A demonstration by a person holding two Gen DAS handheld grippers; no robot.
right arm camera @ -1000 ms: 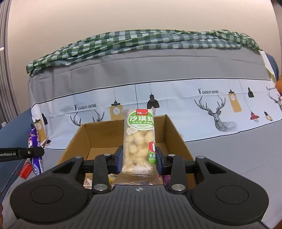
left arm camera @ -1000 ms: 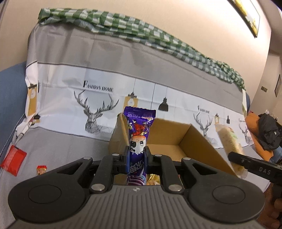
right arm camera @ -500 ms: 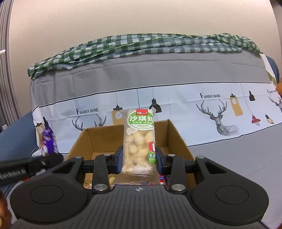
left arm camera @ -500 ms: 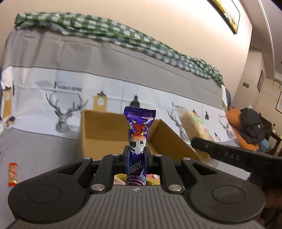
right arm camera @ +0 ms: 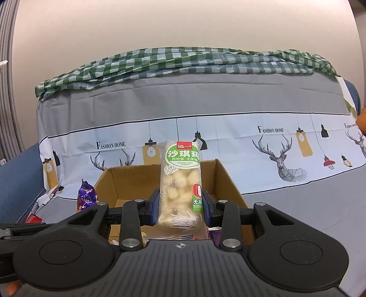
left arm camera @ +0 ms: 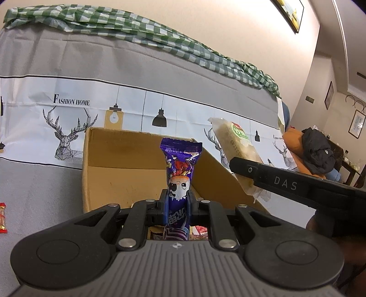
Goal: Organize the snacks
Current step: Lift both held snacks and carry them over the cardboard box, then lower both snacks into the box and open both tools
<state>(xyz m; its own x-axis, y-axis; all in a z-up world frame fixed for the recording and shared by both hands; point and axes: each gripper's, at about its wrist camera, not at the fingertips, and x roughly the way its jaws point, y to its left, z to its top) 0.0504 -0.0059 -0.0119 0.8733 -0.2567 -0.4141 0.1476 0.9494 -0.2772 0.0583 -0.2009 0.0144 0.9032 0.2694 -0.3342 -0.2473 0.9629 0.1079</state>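
A pale cream wall point(right arm camera: 183, 27) fills the back of the room, with a framed picture point(left arm camera: 290, 13) high on it and smaller frames point(left arm camera: 358, 123) on the side wall at the far right. In front of the wall stands a sofa under a grey cover point(right arm camera: 205, 96), whose white band is printed with deer, hanging lamps and the words "Fashion Home". A green checked cloth point(right arm camera: 183, 61) lies crumpled along the top of the backrest. At the far right of the left wrist view a black garment point(left arm camera: 319, 150) is heaped on something orange.

On the grey seat sits an open cardboard box point(left arm camera: 123, 169), flaps up, with a few packets just visible at its bottom. A small red packet point(left arm camera: 2, 217) lies on the seat well to the left of the box.

The right tool point(right arm camera: 180, 205) is clamped on a pale rice-cake bar point(right arm camera: 181, 182) with a green label, held upright over the near edge of the box. The left tool point(left arm camera: 177, 201) is pinched on a slim purple candy wrapper point(left arm camera: 180, 173) with a cartoon face, also upright, over the box's near left part. The two tools are close together, side by side.
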